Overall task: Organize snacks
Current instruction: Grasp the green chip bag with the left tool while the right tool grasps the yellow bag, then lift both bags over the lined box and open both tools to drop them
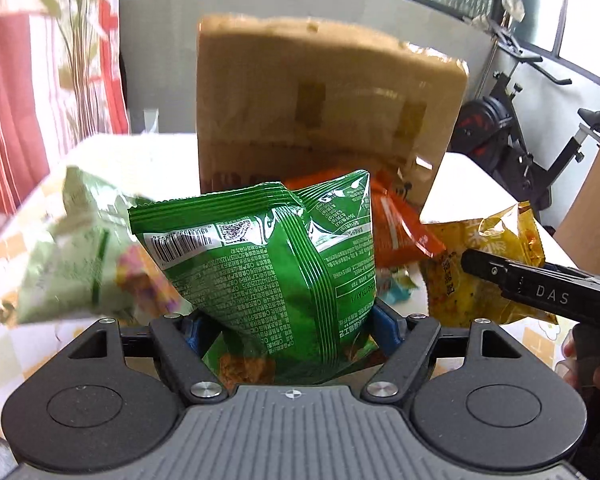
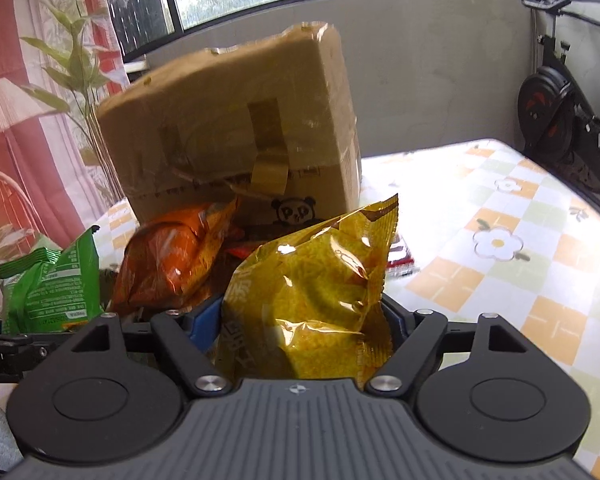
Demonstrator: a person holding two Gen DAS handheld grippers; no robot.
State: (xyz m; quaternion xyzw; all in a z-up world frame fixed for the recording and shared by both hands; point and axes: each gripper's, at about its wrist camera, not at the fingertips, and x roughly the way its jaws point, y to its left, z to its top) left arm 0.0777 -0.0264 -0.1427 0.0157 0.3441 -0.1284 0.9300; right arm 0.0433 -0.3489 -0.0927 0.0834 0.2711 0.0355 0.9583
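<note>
A green snack bag stands upright between the blue pads of my left gripper, which is shut on its lower half. My right gripper is shut on a yellow snack bag, also upright. In the left wrist view the yellow bag shows at the right with a black finger of the right gripper across it. In the right wrist view the green bag is at the far left. An orange bag lies between them against a taped cardboard box.
A pale green bag, blurred, is at the left. The table has a checked flower cloth, with a small red and white packet on it. An exercise bike stands beyond the table's right edge. Curtains hang at the left.
</note>
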